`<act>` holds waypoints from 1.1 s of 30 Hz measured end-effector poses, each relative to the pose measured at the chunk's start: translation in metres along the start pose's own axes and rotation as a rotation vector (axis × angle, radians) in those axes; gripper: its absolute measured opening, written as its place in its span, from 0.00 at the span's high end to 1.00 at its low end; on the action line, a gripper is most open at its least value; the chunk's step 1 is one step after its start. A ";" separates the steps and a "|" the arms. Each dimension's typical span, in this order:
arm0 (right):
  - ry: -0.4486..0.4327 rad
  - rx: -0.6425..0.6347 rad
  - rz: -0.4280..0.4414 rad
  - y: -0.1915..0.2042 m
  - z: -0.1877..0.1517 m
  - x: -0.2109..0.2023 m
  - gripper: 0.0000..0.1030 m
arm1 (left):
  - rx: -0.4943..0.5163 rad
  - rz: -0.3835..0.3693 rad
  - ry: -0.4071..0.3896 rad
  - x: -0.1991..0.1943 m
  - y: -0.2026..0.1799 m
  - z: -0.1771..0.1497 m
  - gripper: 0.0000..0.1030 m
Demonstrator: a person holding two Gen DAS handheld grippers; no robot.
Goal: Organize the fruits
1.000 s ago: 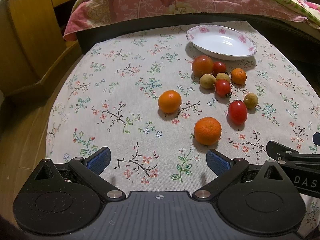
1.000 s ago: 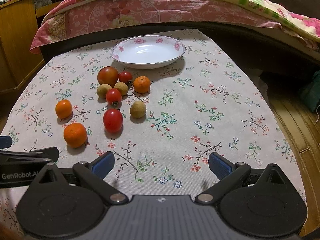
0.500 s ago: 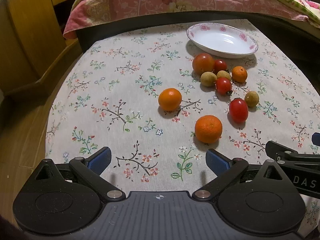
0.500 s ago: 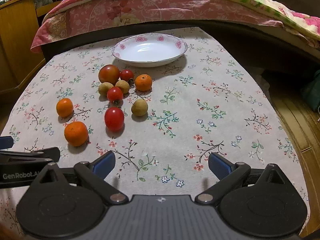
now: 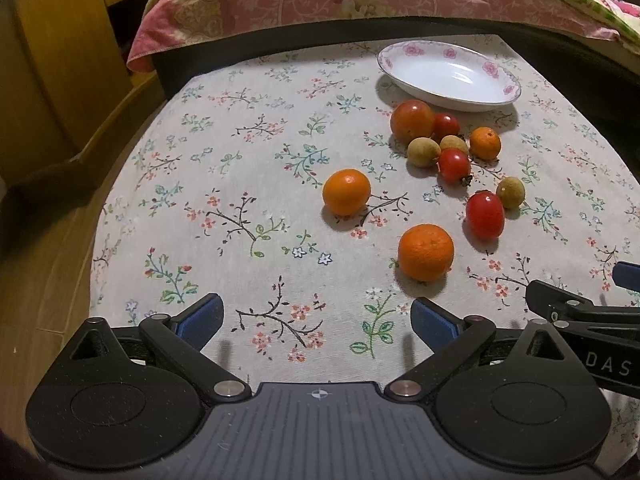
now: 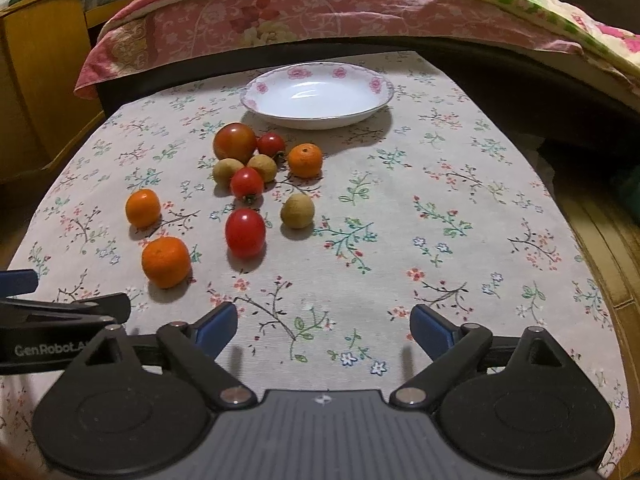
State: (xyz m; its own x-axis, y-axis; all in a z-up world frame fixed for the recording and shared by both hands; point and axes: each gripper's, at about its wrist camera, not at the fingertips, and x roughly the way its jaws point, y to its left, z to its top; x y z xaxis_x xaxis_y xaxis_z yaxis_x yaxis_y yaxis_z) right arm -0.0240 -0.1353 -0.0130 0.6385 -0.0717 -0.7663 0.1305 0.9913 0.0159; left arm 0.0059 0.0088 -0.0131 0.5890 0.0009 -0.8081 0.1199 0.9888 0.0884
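Several fruits lie loose on the floral tablecloth: oranges [image 5: 425, 253] [image 6: 165, 261], red tomatoes [image 5: 484, 214] [image 6: 245, 232] and small tan longans [image 5: 510, 192] [image 6: 297, 210]. A white empty plate [image 5: 449, 75] [image 6: 316, 94] with pink flowers stands beyond them. My left gripper [image 5: 316, 318] is open and empty, low over the near cloth, the nearest orange just ahead to its right. My right gripper [image 6: 324, 326] is open and empty, near the front, right of the fruit cluster.
A bed with a pink floral quilt [image 6: 304, 12] runs along the far table edge. A wooden cabinet [image 5: 52, 60] stands at the left. The table's right edge [image 6: 592, 264] drops to wooden floor. Each gripper shows at the other view's side [image 5: 580, 312] [image 6: 60, 312].
Both grippers have moved slightly forward toward the fruit; the fruit and plate sit a little nearer in both views. Jaws stay open.
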 end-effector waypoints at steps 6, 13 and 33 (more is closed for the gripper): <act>-0.042 -0.042 0.051 0.006 0.006 -0.001 0.19 | -0.026 -0.022 0.002 0.002 0.008 0.003 0.02; -0.038 -0.036 0.129 0.008 0.020 0.007 0.27 | -0.050 -0.052 0.012 0.005 0.017 0.006 0.01; 0.023 -0.111 0.247 0.023 0.048 0.052 0.66 | 0.109 -0.080 -0.082 0.007 -0.009 0.006 0.04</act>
State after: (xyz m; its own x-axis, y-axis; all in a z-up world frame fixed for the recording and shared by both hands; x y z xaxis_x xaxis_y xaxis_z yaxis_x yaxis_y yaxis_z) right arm 0.0488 -0.1211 -0.0218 0.6229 0.1751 -0.7624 -0.1116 0.9845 0.1349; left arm 0.0135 -0.0011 -0.0157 0.6370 -0.0941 -0.7651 0.2523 0.9633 0.0916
